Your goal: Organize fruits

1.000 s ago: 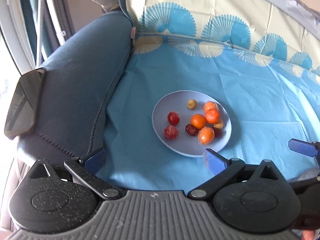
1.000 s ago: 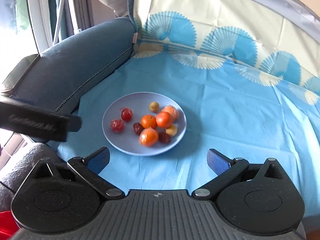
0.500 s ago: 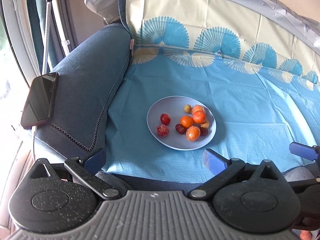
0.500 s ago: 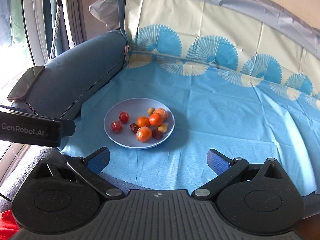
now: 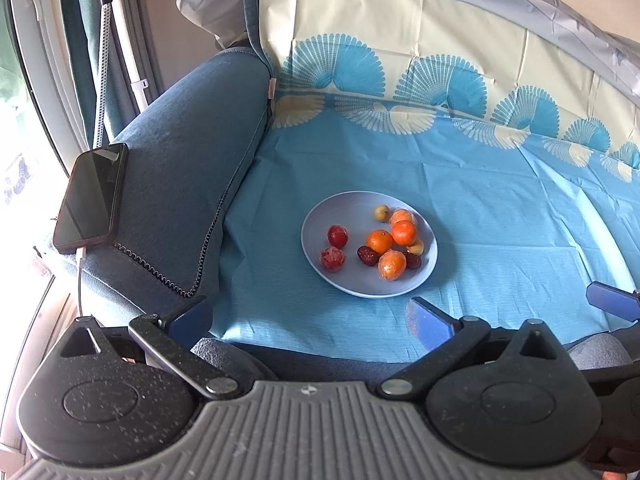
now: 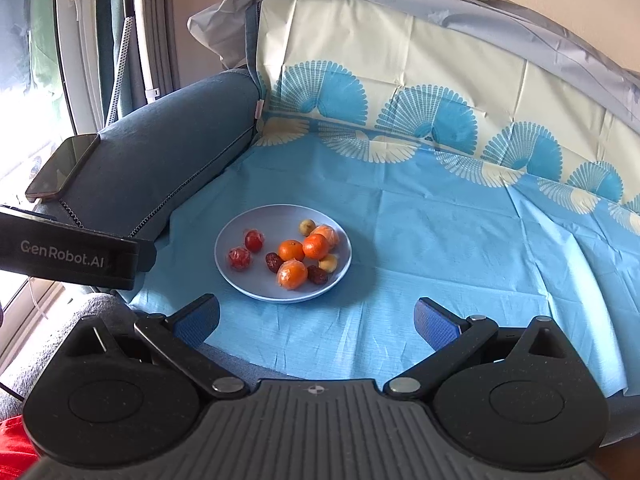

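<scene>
A pale blue plate sits on a blue cloth over a sofa seat. It holds several small fruits: oranges, two red wrapped fruits, dark dates and yellowish ones. My left gripper is open and empty, well short of the plate. My right gripper is open and empty, also back from the plate.
A blue sofa armrest stands left of the plate, with a black phone on it. The left gripper's body shows at the left of the right wrist view. The patterned backrest cover rises behind.
Both grippers have pulled back and up from the plate, so it looks smaller and farther. The fruits have not moved. Both stay open.
</scene>
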Tool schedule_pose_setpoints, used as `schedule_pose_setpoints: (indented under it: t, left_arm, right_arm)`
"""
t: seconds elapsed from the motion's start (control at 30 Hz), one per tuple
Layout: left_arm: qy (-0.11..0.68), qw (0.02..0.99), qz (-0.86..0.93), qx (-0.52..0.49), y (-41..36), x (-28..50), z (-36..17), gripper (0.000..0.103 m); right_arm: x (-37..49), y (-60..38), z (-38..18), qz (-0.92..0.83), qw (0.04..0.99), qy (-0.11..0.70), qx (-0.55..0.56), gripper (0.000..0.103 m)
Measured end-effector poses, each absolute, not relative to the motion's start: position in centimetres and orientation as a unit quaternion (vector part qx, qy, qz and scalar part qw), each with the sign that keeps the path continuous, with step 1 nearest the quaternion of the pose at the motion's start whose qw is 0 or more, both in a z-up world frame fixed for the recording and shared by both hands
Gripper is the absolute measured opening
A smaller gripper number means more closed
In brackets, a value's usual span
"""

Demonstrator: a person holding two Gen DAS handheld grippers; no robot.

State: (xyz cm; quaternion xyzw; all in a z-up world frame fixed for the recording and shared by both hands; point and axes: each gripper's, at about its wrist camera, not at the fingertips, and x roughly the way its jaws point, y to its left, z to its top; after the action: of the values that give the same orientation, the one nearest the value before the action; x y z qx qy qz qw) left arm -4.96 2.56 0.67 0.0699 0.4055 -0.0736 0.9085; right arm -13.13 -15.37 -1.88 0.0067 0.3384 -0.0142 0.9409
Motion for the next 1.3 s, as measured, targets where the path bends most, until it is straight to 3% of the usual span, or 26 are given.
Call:
schedule_pose_setpoints:
  t: [1.3]
  left_arm:
    - [0.407, 0.906, -0.051, 0.103, 1.84, -4.31, -0.17, 0.103]
  right_arm:
    - [-12.25, -15.99, -2.46, -0.022, 0.938, 0.344, 0.013, 0.102]
